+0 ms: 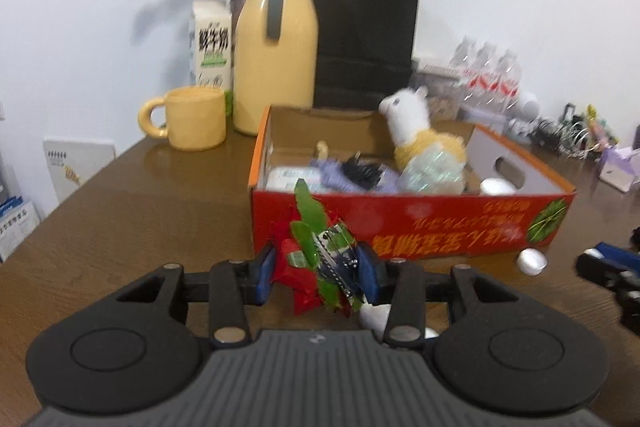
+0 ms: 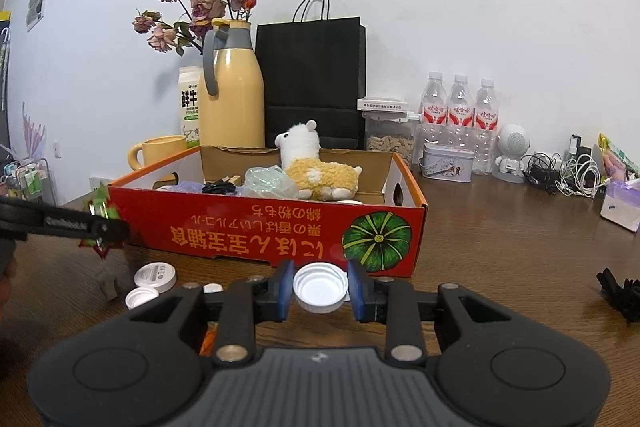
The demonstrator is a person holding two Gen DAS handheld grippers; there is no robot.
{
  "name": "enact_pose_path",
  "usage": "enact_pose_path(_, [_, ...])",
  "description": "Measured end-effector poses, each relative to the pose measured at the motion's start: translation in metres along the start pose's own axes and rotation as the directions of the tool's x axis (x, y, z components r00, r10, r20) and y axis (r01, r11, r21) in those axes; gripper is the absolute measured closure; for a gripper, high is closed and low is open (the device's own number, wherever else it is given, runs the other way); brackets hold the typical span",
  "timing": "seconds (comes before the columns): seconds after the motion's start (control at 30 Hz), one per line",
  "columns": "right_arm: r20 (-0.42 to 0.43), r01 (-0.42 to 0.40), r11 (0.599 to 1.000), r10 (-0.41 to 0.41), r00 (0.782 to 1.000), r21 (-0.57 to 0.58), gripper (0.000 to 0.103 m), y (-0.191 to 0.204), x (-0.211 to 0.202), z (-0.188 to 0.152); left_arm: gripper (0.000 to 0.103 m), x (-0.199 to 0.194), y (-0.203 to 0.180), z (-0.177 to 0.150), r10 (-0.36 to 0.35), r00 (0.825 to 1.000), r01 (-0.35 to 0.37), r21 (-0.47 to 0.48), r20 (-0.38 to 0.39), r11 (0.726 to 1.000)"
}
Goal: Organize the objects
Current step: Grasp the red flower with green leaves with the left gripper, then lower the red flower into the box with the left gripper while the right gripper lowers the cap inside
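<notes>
A red cardboard box (image 1: 400, 227) (image 2: 256, 231) stands on the brown table, holding a plush alpaca (image 1: 420, 131) (image 2: 316, 167), crumpled plastic and other small things. My left gripper (image 1: 316, 277) is shut on a red and green crinkly wrapper (image 1: 316, 263) in front of the box's near wall; it shows at the left in the right wrist view (image 2: 100, 223). My right gripper (image 2: 320, 289) is shut on a white bottle cap (image 2: 320, 287) in front of the box. Its tip shows at the right edge of the left wrist view (image 1: 612, 267).
Two white caps (image 2: 154, 275) (image 2: 140, 297) lie left of my right gripper; another white cap (image 1: 532, 261) lies by the box. Behind the box stand a yellow mug (image 1: 188, 123), a yellow flask (image 1: 276, 43), a milk carton (image 1: 212, 43), a black bag (image 2: 312, 75) and water bottles (image 2: 460, 111).
</notes>
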State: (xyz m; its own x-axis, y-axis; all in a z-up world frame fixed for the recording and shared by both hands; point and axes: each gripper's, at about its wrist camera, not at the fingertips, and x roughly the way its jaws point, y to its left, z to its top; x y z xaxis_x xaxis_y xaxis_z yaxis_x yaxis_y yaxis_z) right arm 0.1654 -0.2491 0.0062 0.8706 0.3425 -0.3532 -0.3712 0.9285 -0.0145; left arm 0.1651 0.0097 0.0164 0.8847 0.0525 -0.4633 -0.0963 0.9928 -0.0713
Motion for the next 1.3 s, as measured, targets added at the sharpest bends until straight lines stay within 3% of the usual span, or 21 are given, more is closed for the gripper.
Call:
enact_pose_path(0.3, [0.047,-0.032,0.998,0.035,0.998,-0.051,0.076,0.011,0.009,0.025,0.061,-0.013,-0.015,0.028,-0.054,0.995,0.05,0.041,0.086,0.998])
enact_pose_path(0.7, [0.126,-0.029,0.997,0.038,0.991,-0.075,0.076,0.022,0.054,0.081,0.061,0.013,-0.032,0.066,-0.074,0.985,0.068,0.046,0.158,0.997])
enact_pose_path(0.97, [0.1,0.001,1.0,0.002,0.995,-0.03,0.076,0.015,0.11,0.095,0.061,0.058,-0.041,0.084,-0.042,0.988,0.038,0.028,0.146,0.999])
enact_pose_path(1.3, [-0.009,-0.008,0.999,0.009,1.0,0.036,0.076,-0.002,0.147,0.077,0.061,0.105,-0.037,0.076,0.002,0.998,-0.003,0.012,0.059,1.0])
